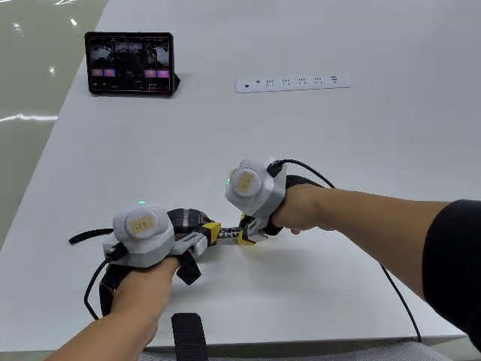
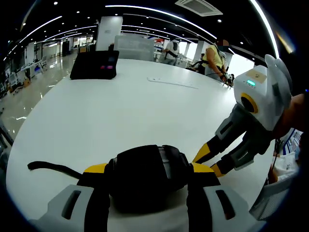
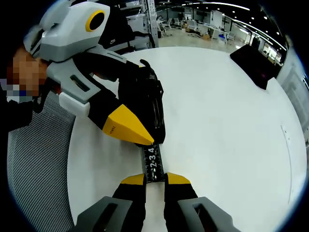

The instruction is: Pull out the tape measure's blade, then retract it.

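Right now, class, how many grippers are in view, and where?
2. The left gripper clamps the tape measure case; the right gripper pinches the blade beside it. None seem hidden.

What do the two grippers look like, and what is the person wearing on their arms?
The left gripper and the right gripper look alike. Each has a rounded pale grey body with a small tan label on top and a tiny green light. Their jaws are grey and black with yellow tips. A black cable trails from each. The right arm wears a black sleeve.
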The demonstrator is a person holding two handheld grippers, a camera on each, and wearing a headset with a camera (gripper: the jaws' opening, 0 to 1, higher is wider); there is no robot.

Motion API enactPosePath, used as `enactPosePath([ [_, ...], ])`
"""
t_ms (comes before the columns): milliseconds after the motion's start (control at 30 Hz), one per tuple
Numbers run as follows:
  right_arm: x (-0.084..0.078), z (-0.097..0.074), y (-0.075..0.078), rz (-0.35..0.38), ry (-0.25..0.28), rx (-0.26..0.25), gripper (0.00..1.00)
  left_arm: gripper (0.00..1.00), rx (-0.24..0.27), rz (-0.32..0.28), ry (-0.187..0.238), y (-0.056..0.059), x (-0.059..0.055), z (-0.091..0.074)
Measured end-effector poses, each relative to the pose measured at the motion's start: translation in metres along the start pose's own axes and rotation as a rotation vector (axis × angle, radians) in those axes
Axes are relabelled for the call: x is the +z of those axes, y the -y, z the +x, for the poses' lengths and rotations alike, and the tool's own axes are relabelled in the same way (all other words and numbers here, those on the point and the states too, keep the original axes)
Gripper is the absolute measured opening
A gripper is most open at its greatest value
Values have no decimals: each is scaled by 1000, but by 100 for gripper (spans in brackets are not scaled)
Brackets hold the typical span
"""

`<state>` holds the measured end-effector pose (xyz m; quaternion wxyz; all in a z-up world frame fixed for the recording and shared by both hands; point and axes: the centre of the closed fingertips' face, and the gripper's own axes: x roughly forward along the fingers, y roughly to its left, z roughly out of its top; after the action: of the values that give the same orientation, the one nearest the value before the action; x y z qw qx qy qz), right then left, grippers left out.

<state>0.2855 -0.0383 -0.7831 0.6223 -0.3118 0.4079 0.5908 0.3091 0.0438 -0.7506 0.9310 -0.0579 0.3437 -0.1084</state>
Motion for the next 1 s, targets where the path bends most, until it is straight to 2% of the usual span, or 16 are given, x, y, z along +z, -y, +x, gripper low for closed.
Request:
enactPosePath([
  [1000,17,9,-1,-8,33,11,10,60,-3,-5,0,-1,0,1],
])
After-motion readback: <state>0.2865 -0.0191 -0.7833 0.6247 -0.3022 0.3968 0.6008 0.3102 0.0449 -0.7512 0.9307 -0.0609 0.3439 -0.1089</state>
